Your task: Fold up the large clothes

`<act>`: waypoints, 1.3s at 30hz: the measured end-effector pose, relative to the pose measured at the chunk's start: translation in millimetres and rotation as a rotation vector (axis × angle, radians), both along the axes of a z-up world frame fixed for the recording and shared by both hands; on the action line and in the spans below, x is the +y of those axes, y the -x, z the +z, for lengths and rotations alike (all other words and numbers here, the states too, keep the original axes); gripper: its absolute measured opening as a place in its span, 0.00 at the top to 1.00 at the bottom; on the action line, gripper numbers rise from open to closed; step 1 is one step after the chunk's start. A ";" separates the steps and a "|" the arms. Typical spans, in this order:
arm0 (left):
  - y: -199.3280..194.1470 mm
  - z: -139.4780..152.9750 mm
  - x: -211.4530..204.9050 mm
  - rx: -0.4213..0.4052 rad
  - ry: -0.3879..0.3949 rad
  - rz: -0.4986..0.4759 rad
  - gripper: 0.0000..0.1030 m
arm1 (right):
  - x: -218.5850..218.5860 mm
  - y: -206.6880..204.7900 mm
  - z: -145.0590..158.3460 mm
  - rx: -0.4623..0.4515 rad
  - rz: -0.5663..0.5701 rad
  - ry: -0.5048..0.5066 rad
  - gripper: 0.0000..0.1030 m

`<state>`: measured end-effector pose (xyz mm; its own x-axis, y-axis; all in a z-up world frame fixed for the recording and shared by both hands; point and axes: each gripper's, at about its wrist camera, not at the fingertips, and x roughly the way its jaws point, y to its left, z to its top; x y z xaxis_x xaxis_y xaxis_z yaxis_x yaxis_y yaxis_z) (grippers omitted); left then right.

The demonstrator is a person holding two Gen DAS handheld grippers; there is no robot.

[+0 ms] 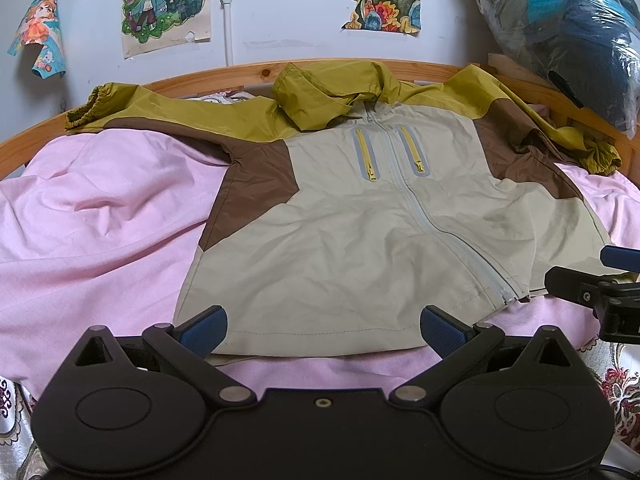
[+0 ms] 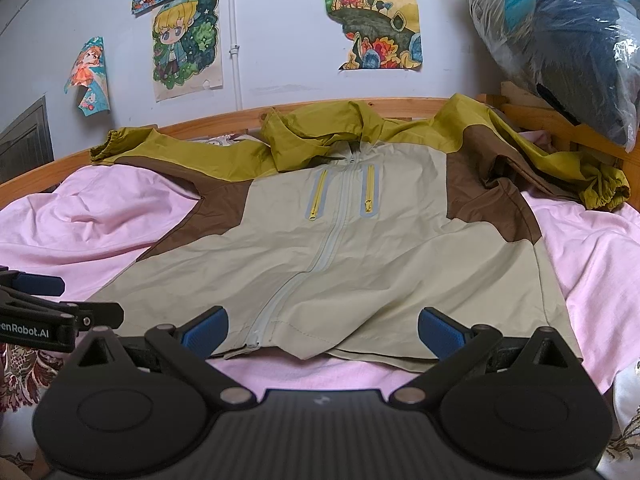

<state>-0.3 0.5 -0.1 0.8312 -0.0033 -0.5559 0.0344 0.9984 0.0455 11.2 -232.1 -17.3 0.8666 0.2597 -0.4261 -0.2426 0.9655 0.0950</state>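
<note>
A beige, brown and olive hooded jacket (image 1: pixel 360 232) lies front-up and spread flat on a pink sheet (image 1: pixel 100 220), sleeves out to both sides, zipper closed. It also shows in the right wrist view (image 2: pixel 360 248). My left gripper (image 1: pixel 324 330) is open and empty, its blue pads at the left part of the jacket's bottom hem. My right gripper (image 2: pixel 323 334) is open and empty at the right part of the hem, near the zipper's end. Each gripper shows at the edge of the other's view, the right one (image 1: pixel 600 280) and the left one (image 2: pixel 40 300).
A wooden bed rail (image 1: pixel 240 74) runs behind the jacket, with a wall of taped drawings (image 1: pixel 164 4) beyond. A plastic bag of dark clothes (image 1: pixel 568 28) sits at the back right. A patterned blanket (image 1: pixel 620 392) lies at the near edge.
</note>
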 end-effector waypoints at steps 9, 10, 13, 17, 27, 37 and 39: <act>0.0 0.0 0.0 0.001 -0.001 0.000 0.01 | 3.2 0.7 -3.2 0.000 -0.002 -0.001 0.00; 0.0 0.0 0.0 0.001 0.000 0.000 0.01 | 4.1 1.2 -5.6 0.000 -0.002 -0.001 0.00; -0.2 0.0 -0.1 0.000 -0.001 -0.001 0.01 | 3.3 0.6 -5.2 0.001 -0.002 -0.001 0.00; -0.9 0.5 -0.8 0.002 0.000 -0.001 0.01 | 2.5 -0.1 -4.4 0.002 -0.002 -0.002 0.00; -3.6 2.3 -3.9 0.001 -0.001 0.000 0.01 | 2.2 -1.1 -4.3 0.002 -0.002 -0.002 0.00; -6.2 4.1 -7.0 0.002 -0.001 0.000 0.01 | 3.2 0.0 -4.6 0.003 0.000 -0.005 0.00; -6.7 4.4 -7.7 0.002 -0.002 0.001 0.01 | 2.9 -0.3 -4.5 0.004 0.000 -0.005 0.00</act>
<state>6.5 -7.3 4.3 0.8301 -0.0017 -0.5577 0.0340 0.9983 0.0476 11.5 -229.1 -21.8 0.8649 0.2617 -0.4284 -0.2420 0.9650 0.1010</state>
